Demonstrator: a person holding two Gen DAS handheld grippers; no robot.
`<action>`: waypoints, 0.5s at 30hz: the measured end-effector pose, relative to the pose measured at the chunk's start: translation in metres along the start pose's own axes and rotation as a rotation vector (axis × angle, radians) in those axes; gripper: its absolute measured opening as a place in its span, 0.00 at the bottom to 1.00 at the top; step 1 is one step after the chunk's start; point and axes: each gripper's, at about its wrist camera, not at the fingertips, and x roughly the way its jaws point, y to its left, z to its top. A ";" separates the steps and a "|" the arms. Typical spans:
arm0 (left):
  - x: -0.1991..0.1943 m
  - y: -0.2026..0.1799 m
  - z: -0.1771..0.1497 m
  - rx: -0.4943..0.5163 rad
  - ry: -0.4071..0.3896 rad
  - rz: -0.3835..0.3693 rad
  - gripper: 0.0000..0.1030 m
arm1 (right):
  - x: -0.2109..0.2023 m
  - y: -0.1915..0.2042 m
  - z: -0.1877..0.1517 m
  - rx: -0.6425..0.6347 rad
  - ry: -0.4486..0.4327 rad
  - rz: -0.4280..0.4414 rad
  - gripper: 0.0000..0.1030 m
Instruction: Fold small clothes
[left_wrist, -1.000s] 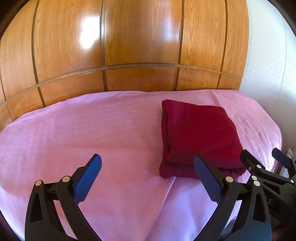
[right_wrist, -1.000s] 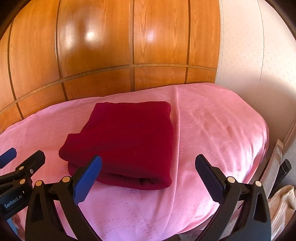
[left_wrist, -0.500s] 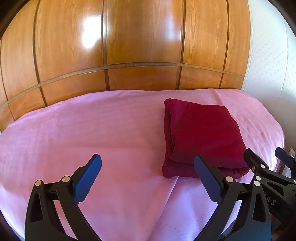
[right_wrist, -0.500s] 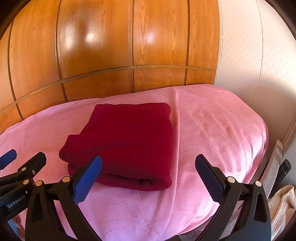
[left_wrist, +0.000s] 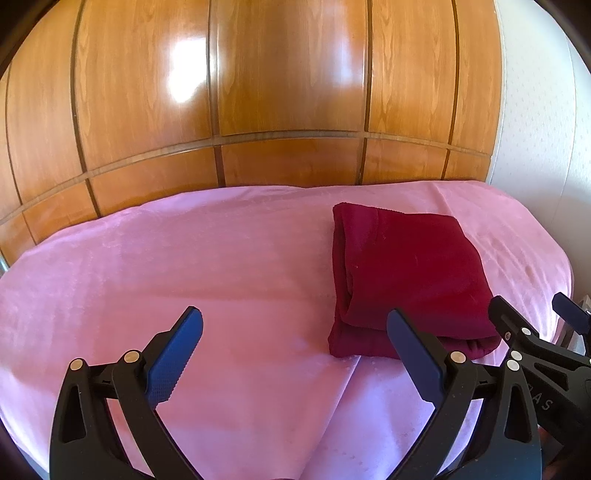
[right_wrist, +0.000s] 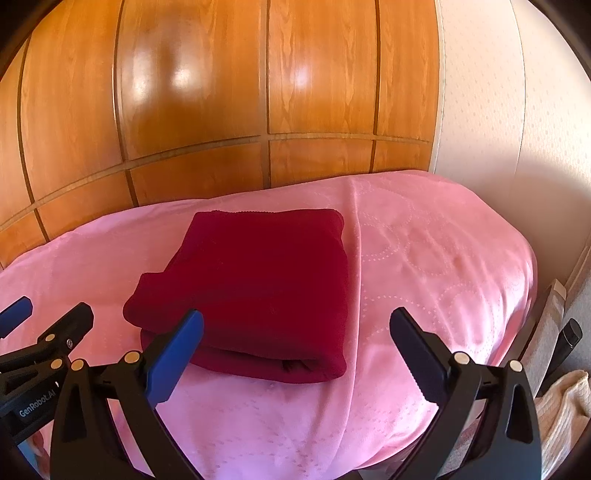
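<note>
Where pink bedspread (left_wrist: 184, 280) ends, wooden panelling (left_wrist: 288, 92) rises.

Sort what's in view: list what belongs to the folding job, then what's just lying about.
Job: red garment, folded on the pink bedspread; left gripper and right gripper, jaws open and holding nothing.

Lying about: cream knit fabric, black handle, wooden wardrobe.

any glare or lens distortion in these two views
Left wrist view: a bright window reflection glares on the wooden panels, whose seams bow from the fisheye. Right wrist view: softer glare patches on the same panels, dark vignette corners; the red garment stays sharp.
</note>
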 end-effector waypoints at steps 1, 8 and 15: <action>0.000 0.001 0.000 -0.001 -0.001 0.001 0.96 | 0.000 0.000 0.000 0.000 0.001 0.000 0.98; -0.002 0.002 0.001 0.002 -0.009 -0.002 0.96 | 0.001 0.001 0.000 0.000 -0.003 0.000 0.98; -0.001 0.002 0.000 -0.005 -0.009 -0.004 0.96 | 0.001 0.002 -0.002 0.001 0.001 -0.001 0.98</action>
